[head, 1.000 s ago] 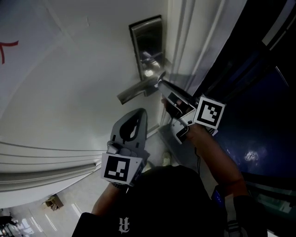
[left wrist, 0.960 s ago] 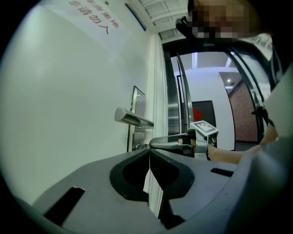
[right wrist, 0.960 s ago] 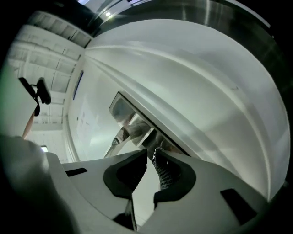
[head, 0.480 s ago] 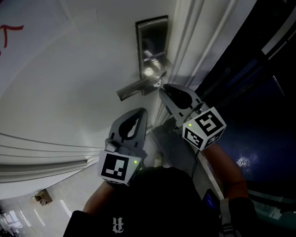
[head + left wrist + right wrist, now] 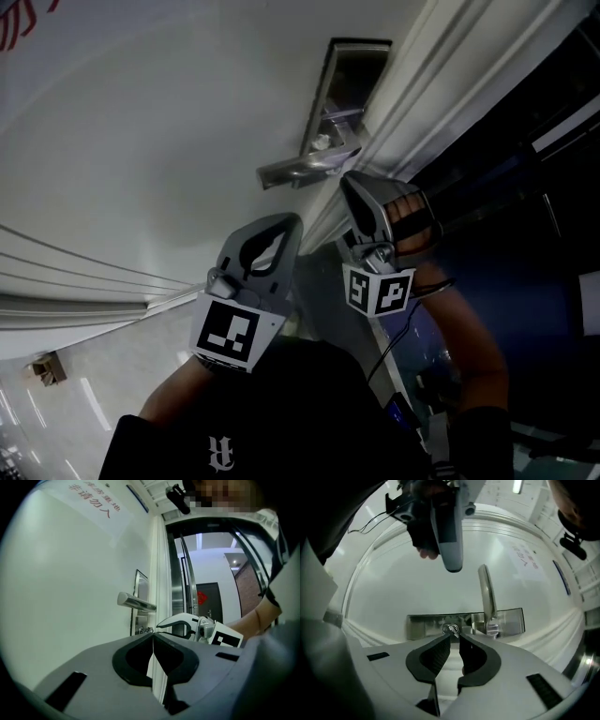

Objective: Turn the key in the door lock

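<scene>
1. The left hand-held gripper (image 5: 285, 218) is hovering below the handle (image 5: 302, 170), jaws pressed together on nothing.
2. The key (image 5: 451, 629) is sitting in the lock plate (image 5: 424, 626), beside the handle.
3. The right hand-held gripper (image 5: 455, 637) is pointing at the key, jaws slightly spread, tips just beside it.
</scene>
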The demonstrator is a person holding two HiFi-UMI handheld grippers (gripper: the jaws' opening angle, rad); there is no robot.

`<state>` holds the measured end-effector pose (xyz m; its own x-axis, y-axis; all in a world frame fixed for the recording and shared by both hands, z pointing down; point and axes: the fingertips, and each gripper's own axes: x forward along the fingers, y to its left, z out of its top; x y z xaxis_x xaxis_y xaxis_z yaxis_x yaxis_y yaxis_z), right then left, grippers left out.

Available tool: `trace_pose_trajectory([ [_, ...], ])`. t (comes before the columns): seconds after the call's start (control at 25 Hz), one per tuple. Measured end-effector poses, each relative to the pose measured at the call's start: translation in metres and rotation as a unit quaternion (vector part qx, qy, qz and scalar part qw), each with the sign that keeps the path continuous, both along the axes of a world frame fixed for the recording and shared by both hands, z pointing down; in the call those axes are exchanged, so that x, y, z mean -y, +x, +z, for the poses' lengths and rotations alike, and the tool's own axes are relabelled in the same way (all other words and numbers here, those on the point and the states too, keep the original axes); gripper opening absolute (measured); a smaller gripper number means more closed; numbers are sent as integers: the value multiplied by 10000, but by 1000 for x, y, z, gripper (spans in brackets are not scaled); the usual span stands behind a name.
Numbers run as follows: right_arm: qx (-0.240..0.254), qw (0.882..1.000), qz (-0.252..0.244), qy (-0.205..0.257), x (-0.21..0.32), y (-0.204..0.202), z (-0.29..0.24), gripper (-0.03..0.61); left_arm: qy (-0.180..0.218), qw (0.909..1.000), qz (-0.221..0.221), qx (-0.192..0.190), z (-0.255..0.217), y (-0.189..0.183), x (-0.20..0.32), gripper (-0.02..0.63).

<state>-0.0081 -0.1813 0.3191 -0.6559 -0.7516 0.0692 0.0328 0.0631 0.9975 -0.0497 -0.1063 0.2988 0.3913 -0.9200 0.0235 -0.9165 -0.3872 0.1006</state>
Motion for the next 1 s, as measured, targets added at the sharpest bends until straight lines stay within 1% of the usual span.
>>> trace_pose_trajectory([
  [0.24, -555, 9959, -98, 702, 4, -6, 1, 40, 44, 10000, -15, -13, -1, -4, -2, 8],
  [0.44, -1050, 9874, -275, 1153, 8, -15, 9, 39, 51, 10000, 0, -54, 0, -4, -1, 8],
  [0.64, -1262, 9822, -279, 1363, 13, -23, 10, 38, 47, 10000, -7, -82, 1, -6, -2, 8],
  [0.84, -1351, 9787, -153, 1539, 16, -27, 12, 38, 26, 9999, -4, -112, 3, -8, -1, 8],
  [1.0, -1553, 9724, 10, 1740, 18, -31, 10, 38, 32, 9999, 28, -107, 2, -8, -1, 8],
])
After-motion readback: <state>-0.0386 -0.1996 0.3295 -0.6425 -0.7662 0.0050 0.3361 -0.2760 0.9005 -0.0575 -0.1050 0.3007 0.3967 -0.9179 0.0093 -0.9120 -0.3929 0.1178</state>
